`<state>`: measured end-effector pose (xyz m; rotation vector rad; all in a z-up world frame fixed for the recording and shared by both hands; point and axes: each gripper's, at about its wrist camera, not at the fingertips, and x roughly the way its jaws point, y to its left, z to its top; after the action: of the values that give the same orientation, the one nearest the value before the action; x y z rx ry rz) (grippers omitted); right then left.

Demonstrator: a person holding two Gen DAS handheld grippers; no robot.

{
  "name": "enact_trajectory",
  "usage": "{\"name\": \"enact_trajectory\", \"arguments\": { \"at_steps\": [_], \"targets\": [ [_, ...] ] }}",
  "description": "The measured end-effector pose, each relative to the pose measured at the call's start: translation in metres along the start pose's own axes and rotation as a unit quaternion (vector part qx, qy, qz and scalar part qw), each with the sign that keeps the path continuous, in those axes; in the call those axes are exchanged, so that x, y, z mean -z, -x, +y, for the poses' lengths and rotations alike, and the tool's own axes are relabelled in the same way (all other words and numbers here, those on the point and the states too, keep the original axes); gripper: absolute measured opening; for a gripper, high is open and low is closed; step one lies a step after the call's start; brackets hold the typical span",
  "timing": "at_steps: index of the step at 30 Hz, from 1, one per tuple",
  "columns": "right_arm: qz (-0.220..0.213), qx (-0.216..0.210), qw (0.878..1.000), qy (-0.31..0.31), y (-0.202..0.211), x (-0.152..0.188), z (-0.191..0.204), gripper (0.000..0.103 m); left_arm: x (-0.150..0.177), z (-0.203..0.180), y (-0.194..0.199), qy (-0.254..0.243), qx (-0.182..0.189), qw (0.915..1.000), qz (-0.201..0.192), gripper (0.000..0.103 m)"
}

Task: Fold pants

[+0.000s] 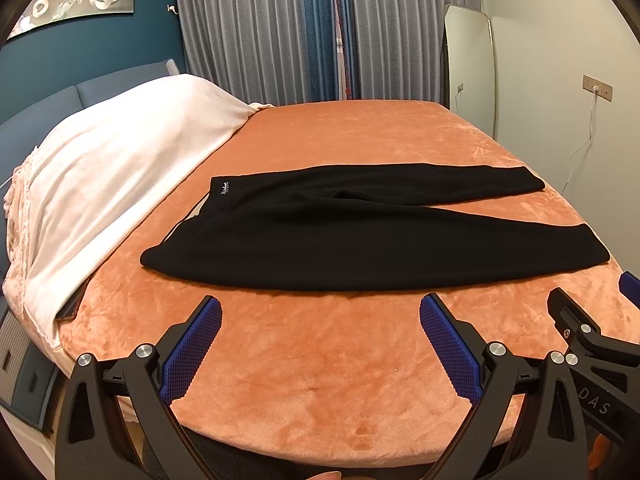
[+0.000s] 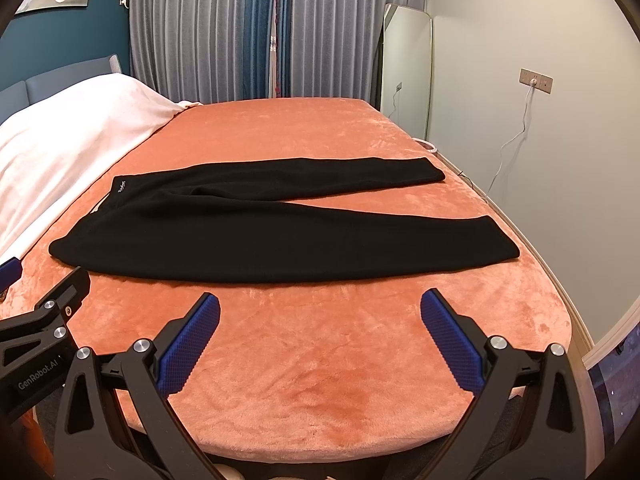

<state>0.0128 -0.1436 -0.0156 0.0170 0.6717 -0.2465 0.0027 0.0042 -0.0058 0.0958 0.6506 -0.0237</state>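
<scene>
I see the black pants (image 1: 376,232) lying flat on the orange plush bed (image 1: 312,368), spread crosswise ahead of both grippers. Taking the pants as my landmark: the waistband, with a small white label, sits at their left end, and the two legs run off to the right, splitting into a narrow V so the far leg ends further back than the near one.

My left gripper (image 1: 320,340) hovers on the near side of the pants, its blue-padded fingers (image 1: 192,352) spread wide and grasping nothing. The fingertips stop short of the pants' near edge, with a strip of bare orange cover between them. They line up roughly with the middle stretch of the near leg.

My right gripper (image 2: 320,338) is likewise on the near side of the pants (image 2: 280,236), fingers (image 2: 452,348) released and wide apart, empty. Its tips also sit near but apart from the hem of cloth, facing the near leg's middle-to-right portion. In this view part of the left gripper shows at the left edge, just beside the pants' waist corner.

Beyond the pants' waist end, a white blanket (image 1: 120,160) is heaped against the blue headboard. Behind the pants, grey and blue curtains (image 1: 304,28) hang, and a mirror (image 2: 406,64) leans on the wall past the leg ends.
</scene>
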Motion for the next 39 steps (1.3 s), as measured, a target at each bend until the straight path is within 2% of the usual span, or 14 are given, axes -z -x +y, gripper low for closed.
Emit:
{"name": "enact_trajectory", "arguments": {
  "at_steps": [11, 17, 19, 22, 26, 30, 33, 37, 39],
  "targets": [
    [0.012, -0.005, 1.000, 0.000, -0.017, -0.004, -0.012, 0.098, -0.005, -0.003, -0.015, -0.005, 0.004, 0.9999, 0.009, 0.098],
    [-0.007, -0.017, 1.000, -0.012, -0.063, -0.044, -0.068, 0.098, -0.028, 0.014, -0.050, 0.023, 0.033, 0.9990, 0.017, 0.098],
    [-0.016, -0.013, 1.000, -0.018, -0.090, -0.068, -0.097, 0.098, -0.040, 0.023, -0.069, 0.041, 0.045, 0.9980, 0.019, 0.098],
    [-0.012, -0.001, 1.000, -0.020, -0.143, -0.106, -0.139, 0.098, -0.057, 0.034, -0.106, 0.062, 0.053, 0.9956, 0.046, 0.098],
    [-0.018, -0.005, 1.000, -0.004, -0.206, -0.146, -0.171, 0.098, -0.079, 0.034, -0.148, 0.064, 0.063, 0.9940, 0.063, 0.098],
    [-0.007, -0.004, 1.000, 0.002, -0.286, -0.183, -0.203, 0.098, -0.101, 0.032, -0.187, 0.053, 0.066, 0.9947, 0.057, 0.096],
    [0.024, -0.003, 1.000, -0.013, -0.345, -0.203, -0.229, 0.098, -0.115, 0.036, -0.217, 0.061, 0.070, 0.9946, 0.046, 0.096],
    [0.059, -0.011, 0.996, -0.068, -0.409, -0.216, -0.265, 0.098, -0.135, 0.053, -0.245, 0.091, 0.054, 0.9944, -0.002, 0.096],
    [0.077, -0.019, 0.992, -0.098, -0.436, -0.220, -0.280, 0.098, -0.145, 0.063, -0.262, 0.101, 0.055, 0.9934, -0.001, 0.096]
  ]
}}
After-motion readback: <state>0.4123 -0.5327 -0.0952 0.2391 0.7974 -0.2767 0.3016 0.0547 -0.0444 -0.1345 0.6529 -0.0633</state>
